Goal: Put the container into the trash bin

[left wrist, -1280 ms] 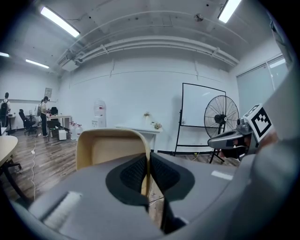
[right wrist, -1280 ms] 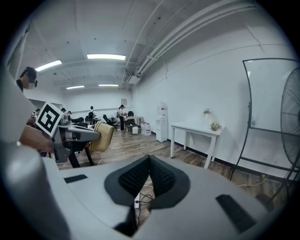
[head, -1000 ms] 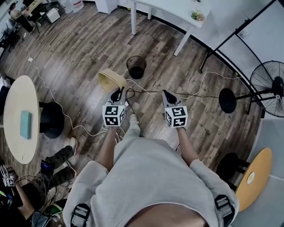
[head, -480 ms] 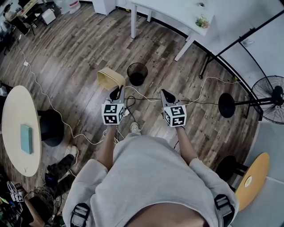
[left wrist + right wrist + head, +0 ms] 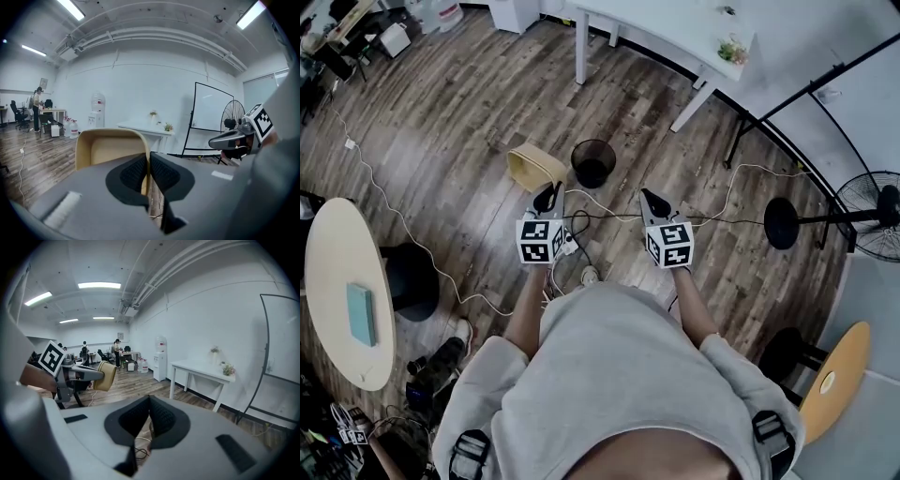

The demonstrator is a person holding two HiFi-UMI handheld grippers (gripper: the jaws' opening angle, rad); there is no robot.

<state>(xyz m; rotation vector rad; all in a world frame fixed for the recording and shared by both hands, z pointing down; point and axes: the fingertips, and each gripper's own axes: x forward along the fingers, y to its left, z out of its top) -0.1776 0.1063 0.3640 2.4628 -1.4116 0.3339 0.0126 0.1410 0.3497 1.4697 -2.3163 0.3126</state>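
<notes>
Container (image 5: pixel 536 167), a tan open tub, is clamped by one wall in my left gripper (image 5: pixel 549 194). It sticks out ahead of the tips, clear of the wooden floor (image 5: pixel 441 122). In the left gripper view the fingers (image 5: pixel 133 171) press on either side of that thin wall, and the tub's open hollow faces back toward the camera. From the head view the container shows just to the left of the trash bin (image 5: pixel 593 161), a black round bin standing on the floor; it is not inside the bin.

My right gripper (image 5: pixel 649 199) is held out level with the left one, well apart from it. In the right gripper view its fingers (image 5: pixel 161 416) meet at the tips with nothing between them.

A white cable (image 5: pixel 609 204) trails over the floor beneath both grippers. Beyond the bin stands a white counter (image 5: pixel 656 28) with a small plant (image 5: pixel 733 50) on it. A standing fan (image 5: pixel 874 202) is off to the right, and a round pale table (image 5: pixel 328 272) with a teal block (image 5: pixel 361 314) on it sits to the left.
</notes>
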